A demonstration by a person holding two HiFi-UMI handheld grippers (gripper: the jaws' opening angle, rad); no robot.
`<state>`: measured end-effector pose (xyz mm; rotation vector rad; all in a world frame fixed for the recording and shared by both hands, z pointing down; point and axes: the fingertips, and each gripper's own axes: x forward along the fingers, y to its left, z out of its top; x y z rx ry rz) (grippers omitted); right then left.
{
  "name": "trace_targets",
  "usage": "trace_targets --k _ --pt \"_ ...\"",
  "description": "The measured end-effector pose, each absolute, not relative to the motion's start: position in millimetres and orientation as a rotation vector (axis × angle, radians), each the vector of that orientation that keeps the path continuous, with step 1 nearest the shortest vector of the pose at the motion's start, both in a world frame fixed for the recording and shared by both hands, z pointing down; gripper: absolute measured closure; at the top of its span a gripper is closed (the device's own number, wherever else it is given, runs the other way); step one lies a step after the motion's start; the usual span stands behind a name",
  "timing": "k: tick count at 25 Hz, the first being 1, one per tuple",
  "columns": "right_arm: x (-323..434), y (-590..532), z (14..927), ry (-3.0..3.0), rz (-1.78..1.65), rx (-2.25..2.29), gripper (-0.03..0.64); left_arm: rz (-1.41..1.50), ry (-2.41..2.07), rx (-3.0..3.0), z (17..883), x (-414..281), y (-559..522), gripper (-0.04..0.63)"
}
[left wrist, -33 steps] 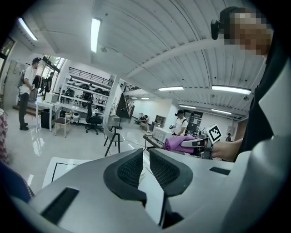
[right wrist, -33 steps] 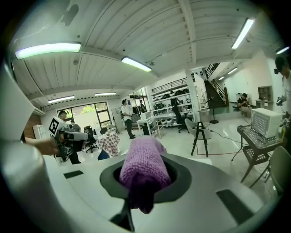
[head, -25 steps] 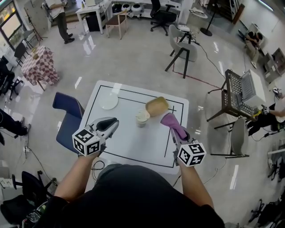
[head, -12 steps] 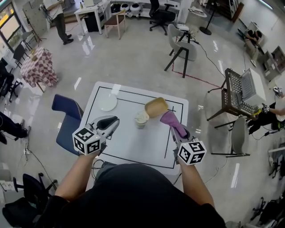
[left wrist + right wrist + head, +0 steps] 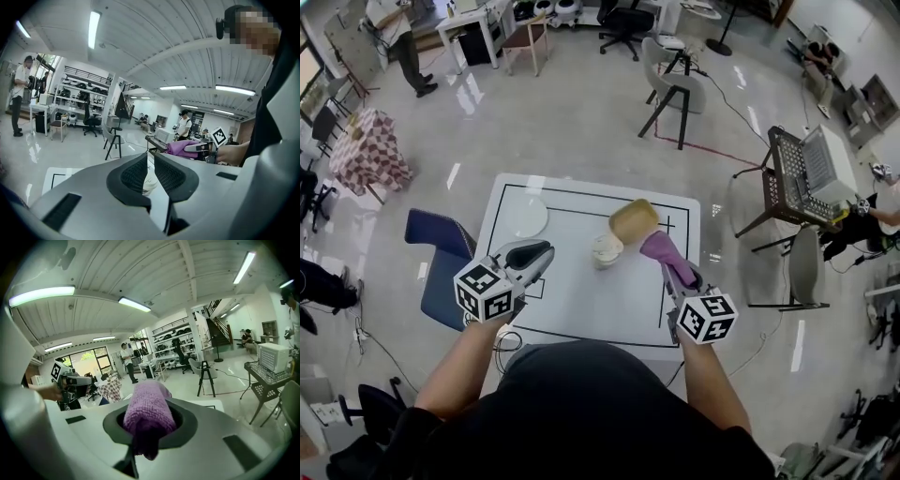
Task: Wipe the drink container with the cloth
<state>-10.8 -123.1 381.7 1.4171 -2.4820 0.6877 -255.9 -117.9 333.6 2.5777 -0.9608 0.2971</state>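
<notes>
The left gripper (image 5: 536, 253) hovers over the near left part of the white table (image 5: 581, 314), its fingers pressed together with nothing between them. The right gripper (image 5: 682, 279) is clamped on a purple cloth (image 5: 660, 249) that sticks out past its tips. The pale cup (image 5: 606, 249) sits mid-table, just left of the cloth. A tan container (image 5: 634, 219) is just beyond it, and a white plate (image 5: 528, 217) lies at the far left.

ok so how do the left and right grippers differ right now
The left gripper is shut on nothing; the right gripper is shut on a purple cloth. In the head view the left gripper is over the table's left side, the right gripper by its right edge. Both carry a marker cube and point out over the table.
</notes>
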Motion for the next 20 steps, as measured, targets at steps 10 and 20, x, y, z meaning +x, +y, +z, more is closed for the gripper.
trace_targets --k 10,20 --pt "-47.1 -131.5 393.2 -2.441 0.724 1.436 0.535 0.342 -0.797 2.620 356.8 -262.6 -137.7 0.529" --pt "-75.2 -142.3 418.8 -2.427 0.771 1.353 0.535 0.582 -0.579 2.740 407.9 -221.7 -151.2 0.403"
